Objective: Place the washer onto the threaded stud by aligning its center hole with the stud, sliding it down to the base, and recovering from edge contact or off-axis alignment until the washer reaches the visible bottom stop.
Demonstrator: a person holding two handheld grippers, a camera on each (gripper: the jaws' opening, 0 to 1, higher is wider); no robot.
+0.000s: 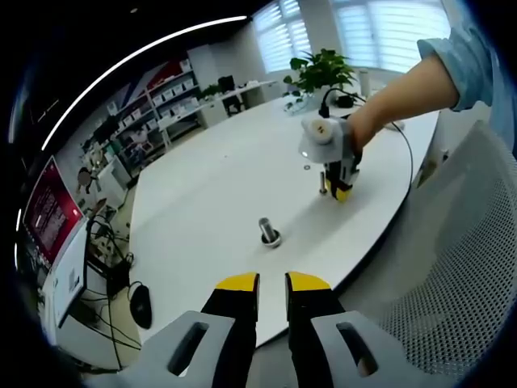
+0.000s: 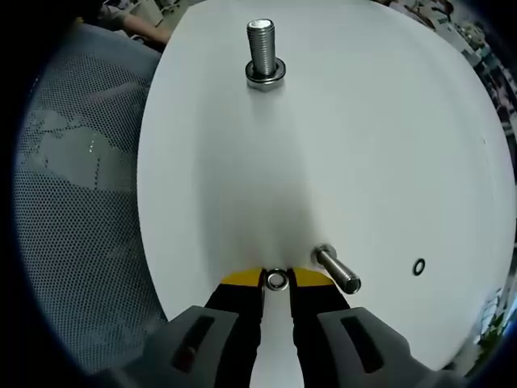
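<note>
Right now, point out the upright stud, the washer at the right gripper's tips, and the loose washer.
upright stud (image 2: 261, 44), right gripper view, threaded shaft.
gripped washer (image 2: 276, 280), right gripper view, ring face.
loose washer (image 2: 418, 267), right gripper view, ring.

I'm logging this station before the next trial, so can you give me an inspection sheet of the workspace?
Surface: white oval table, clean.
Job's things: upright threaded steel stud with a washer at its base; small steel washer between right gripper tips.
Clutter: second steel stud, lying tilted; loose small washer.
Grippers: right at the table; left gripper off its edge, nothing held.
Cables: black cable.
Surroundings: mesh chair, potted plant.
</note>
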